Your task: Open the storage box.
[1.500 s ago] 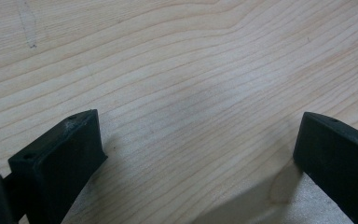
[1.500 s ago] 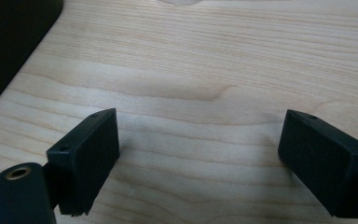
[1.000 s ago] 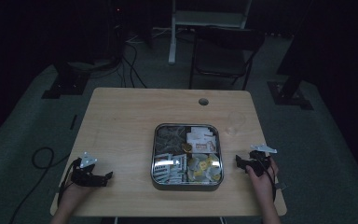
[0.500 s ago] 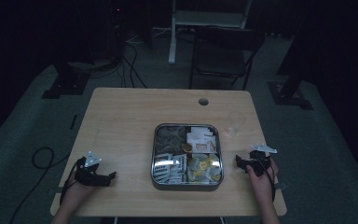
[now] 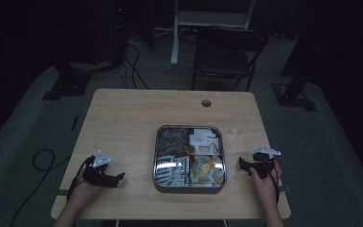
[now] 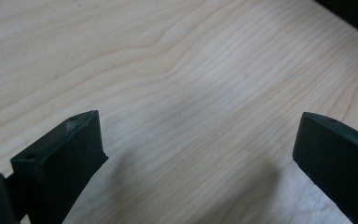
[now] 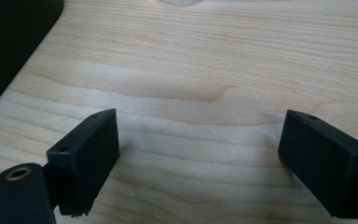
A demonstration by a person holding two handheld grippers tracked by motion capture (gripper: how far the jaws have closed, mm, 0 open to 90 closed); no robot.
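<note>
1. Left tongs [image 5: 105, 176] resting low on the worktop [image 5: 132, 113], jaws spread wide, nothing between them but bare wood in the left gripper view [image 6: 196, 154].
2. Right tongs [image 5: 251, 166] likewise released and empty, jaws standing well apart over the wood [image 7: 200, 144].
3. Tin tray [image 5: 189, 186] of small packets lying between the two tongs, nearer the right pair, well apart from the left.
4. Clear cup [image 5: 237, 125] standing beyond the right tongs, just past the tray's far corner.
5. Probably a ready stance: both tongs parked either side of the tray, opened for a first pick, with the tray central so that either hand can reach in.
</note>
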